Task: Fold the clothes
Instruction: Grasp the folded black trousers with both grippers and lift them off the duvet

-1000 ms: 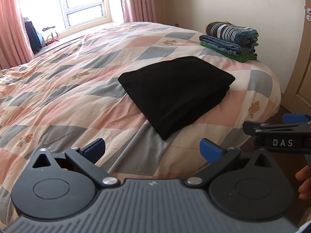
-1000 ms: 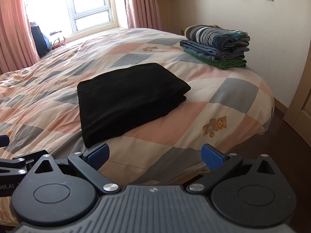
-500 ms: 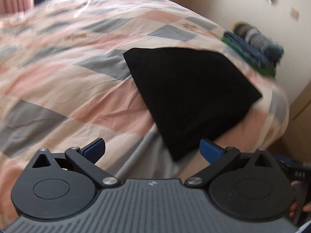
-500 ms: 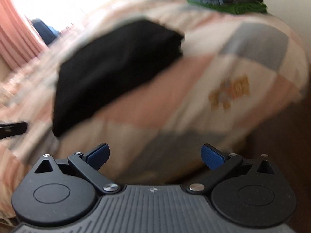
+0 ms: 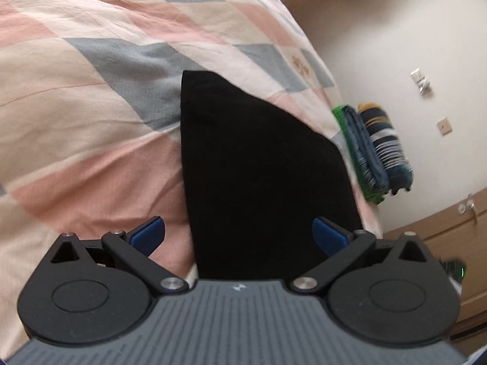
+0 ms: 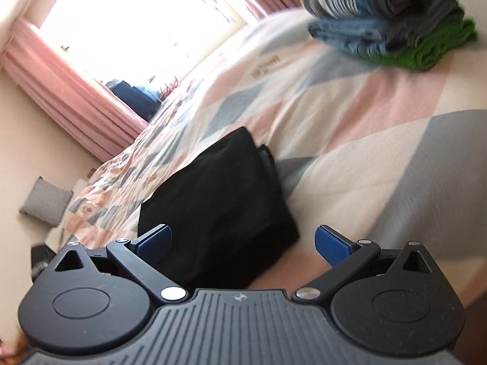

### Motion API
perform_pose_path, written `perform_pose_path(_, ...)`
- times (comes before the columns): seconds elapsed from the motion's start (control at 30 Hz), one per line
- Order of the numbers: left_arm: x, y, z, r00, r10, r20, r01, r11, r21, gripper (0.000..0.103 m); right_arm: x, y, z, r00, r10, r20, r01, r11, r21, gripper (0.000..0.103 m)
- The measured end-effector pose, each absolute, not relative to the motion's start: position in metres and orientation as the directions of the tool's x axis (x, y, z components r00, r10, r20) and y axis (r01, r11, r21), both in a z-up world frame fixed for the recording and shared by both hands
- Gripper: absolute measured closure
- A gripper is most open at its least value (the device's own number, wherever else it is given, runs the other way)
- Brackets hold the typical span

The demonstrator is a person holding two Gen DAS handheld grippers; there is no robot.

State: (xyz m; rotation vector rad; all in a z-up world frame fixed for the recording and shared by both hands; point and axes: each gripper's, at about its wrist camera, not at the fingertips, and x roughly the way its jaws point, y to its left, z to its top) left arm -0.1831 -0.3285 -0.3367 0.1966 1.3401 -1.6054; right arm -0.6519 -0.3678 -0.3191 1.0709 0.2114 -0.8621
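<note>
Approaching folded black garment [image 5: 261, 176] on bed [image 5: 76, 115]: both grippers [image 5: 239, 232] [image 6: 243, 241] spread, empty. Pinch all layers at near edge; lift evenly toward far stack [image 6: 392, 21].

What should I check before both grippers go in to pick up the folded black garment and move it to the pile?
1. Left gripper open: ok, fingers spread wide.
2. Right gripper open: ok, fingers apart, nothing between them.
3. Black garment folded and flat on the quilt: ok.
4. Left gripper lined up with the garment's near edge: ok, the edge sits between its fingers.
5. Right gripper lined up: ok, near corner is between its fingers.
6. Stack of folded clothes tidy enough to receive it: cannot tell, blurred in both views.
</note>
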Motion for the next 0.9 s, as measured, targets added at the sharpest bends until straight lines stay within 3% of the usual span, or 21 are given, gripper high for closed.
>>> perform_pose_path(0.37, -0.16, -0.347, -0.387, -0.663, -0.59, -0.462, 0.525, 0.073, -0.848, 0.001, -0.635, -0.465, -0.357, 0.772, -0.289, -0.566, 0.623, 0.171, 0.763, 0.007)
perform_pose_path(0.53, -0.168, -0.353, -0.389, -0.693, -0.583, -0.425, 0.522, 0.001, -0.853, 0.001, -0.619, -0.483, -0.361, 0.797, -0.17, -0.58, 0.604, 0.227, 0.764, 0.011)
perform_pose_path(0.9, -0.175, -0.363, -0.401, -0.745, -0.547, -0.382, 0.5, -0.079, -0.863, 0.002, -0.616, -0.519, -0.378, 0.867, -0.063, -0.494, 0.492, 0.261, 0.831, 0.03)
